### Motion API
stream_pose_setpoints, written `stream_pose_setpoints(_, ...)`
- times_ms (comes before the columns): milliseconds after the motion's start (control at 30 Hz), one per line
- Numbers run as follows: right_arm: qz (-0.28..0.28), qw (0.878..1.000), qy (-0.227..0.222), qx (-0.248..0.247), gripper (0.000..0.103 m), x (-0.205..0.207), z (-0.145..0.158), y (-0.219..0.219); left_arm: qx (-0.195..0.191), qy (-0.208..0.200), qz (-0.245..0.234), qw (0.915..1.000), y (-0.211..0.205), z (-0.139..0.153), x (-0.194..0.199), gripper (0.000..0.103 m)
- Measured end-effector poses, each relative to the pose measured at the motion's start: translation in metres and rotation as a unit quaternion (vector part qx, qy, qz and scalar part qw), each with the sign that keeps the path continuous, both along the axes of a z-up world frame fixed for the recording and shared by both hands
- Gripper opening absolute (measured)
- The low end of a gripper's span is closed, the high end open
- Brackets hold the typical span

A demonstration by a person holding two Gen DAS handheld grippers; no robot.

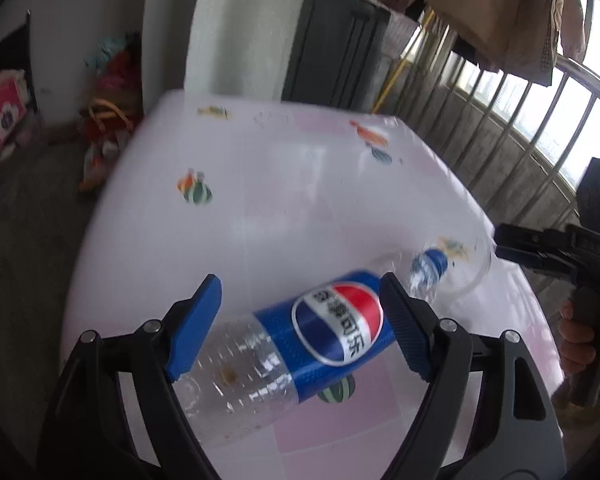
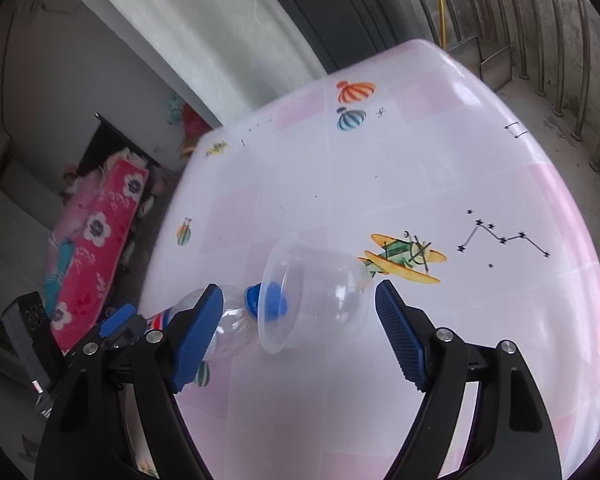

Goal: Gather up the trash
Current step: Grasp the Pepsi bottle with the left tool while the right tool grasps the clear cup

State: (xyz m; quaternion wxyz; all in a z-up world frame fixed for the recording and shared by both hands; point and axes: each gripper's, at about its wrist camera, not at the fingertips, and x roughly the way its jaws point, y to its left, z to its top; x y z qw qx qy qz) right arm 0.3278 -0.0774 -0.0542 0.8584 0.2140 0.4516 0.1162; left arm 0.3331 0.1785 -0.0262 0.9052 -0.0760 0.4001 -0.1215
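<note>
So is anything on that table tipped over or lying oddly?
Yes. The bottle lies on its side on the table, and a clear cup, also tipped over, lies with its mouth over the bottle's blue cap.

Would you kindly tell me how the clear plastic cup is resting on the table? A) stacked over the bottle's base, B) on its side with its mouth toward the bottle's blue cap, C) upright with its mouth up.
B: the clear plastic cup lies on its side, its rim facing the blue cap of the bottle.
</note>
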Motion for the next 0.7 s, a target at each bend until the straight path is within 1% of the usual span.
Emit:
stream_pose_setpoints(67, 0.006, 1.0, 0.006, -0.002, 0.076, 0.002, -0.004, 0.002, 0.003, -0.004, -0.011, 0.9999, -0.002, -0.004, -0.006, 0.076)
stream_pose_setpoints(200, 0.022, 1.0, 0.017, -0.006, 0.075, -0.001, -0.011, 0.004, 0.012, 0.006, -0.037, 0.9992, -0.01, -0.013, -0.015, 0.076)
stream_pose_setpoints(233, 0.025, 0.999, 0.018, -0.007, 0.07, -0.001, -0.012, 0.004, 0.012, 0.009, -0.043, 0.999, -0.012, -0.014, -0.018, 0.076)
stream_pose_setpoints(300, 0.031, 0.999, 0.022, -0.009, 0.063, -0.002, -0.015, 0.003, 0.015, 0.015, -0.052, 0.9984, -0.017, -0.015, -0.024, 0.076)
stream_pose_setpoints(400, 0.036, 0.999, 0.022, -0.002, 0.058, -0.005, -0.017, 0.0, 0.009, 0.023, -0.071, 0.9972, -0.027, -0.016, -0.035, 0.076)
stream_pose_setpoints(467, 0.036, 0.999, 0.02, -0.003, 0.054, -0.006, -0.018, -0.002, 0.013, 0.029, -0.072, 0.9969, -0.034, -0.016, -0.043, 0.076)
stream_pose_setpoints(500, 0.038, 0.999, 0.021, -0.003, 0.04, -0.007, -0.018, -0.003, 0.015, 0.032, -0.071, 0.9969, -0.036, -0.017, -0.046, 0.076)
stream_pose_setpoints(533, 0.039, 0.999, 0.025, -0.002, 0.035, -0.007, -0.019, -0.004, 0.016, 0.036, -0.068, 0.9969, -0.04, -0.018, -0.05, 0.076)
stream_pose_setpoints(567, 0.037, 0.999, 0.029, 0.001, 0.034, -0.008, -0.02, -0.005, 0.013, 0.039, -0.065, 0.997, -0.042, -0.019, -0.054, 0.074)
stream_pose_setpoints(633, 0.039, 0.999, 0.03, 0.001, 0.026, -0.012, -0.022, -0.007, 0.005, 0.047, -0.063, 0.9969, -0.049, -0.021, -0.061, 0.07)
stream_pose_setpoints(700, 0.038, 0.999, 0.027, -0.006, 0.021, -0.018, -0.023, -0.009, 0.005, 0.051, -0.058, 0.997, -0.053, -0.025, -0.066, 0.063)
